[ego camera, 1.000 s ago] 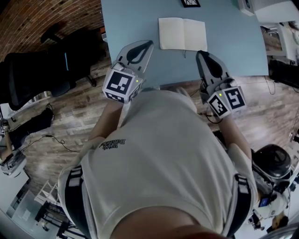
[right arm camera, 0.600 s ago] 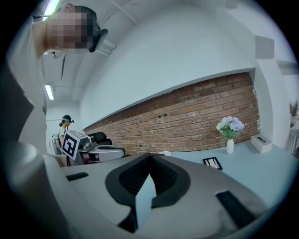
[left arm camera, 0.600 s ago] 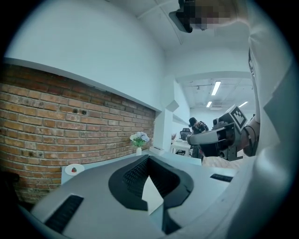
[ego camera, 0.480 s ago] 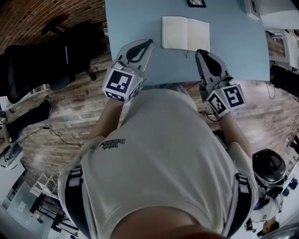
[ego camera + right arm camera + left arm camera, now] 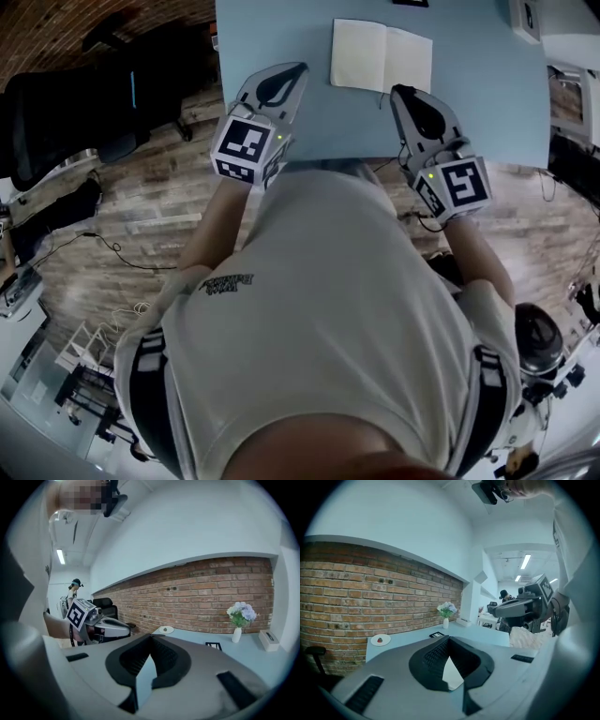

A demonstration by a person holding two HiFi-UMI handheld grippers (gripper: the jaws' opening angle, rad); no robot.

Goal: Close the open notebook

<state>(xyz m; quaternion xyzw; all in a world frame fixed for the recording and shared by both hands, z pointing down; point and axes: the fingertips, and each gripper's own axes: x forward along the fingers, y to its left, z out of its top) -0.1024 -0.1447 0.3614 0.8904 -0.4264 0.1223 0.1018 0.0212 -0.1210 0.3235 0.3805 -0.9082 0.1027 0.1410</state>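
While the notebook (image 5: 382,58) lies open, pages up, on the pale blue worktop (image 5: 281,37), both tools point at its near side.
Left tool (image 5: 298,67): jaws together at the tips with nothing between them, tip just left of the notebook's near left corner. Right tool (image 5: 396,91): jaws likewise together and empty, tip just beside the near edge of the right-hand page; contact cannot be judged. At the worktop's far end, before the brick wall (image 5: 197,597), stand a vase of flowers (image 5: 240,616) and a small plate (image 5: 165,630).
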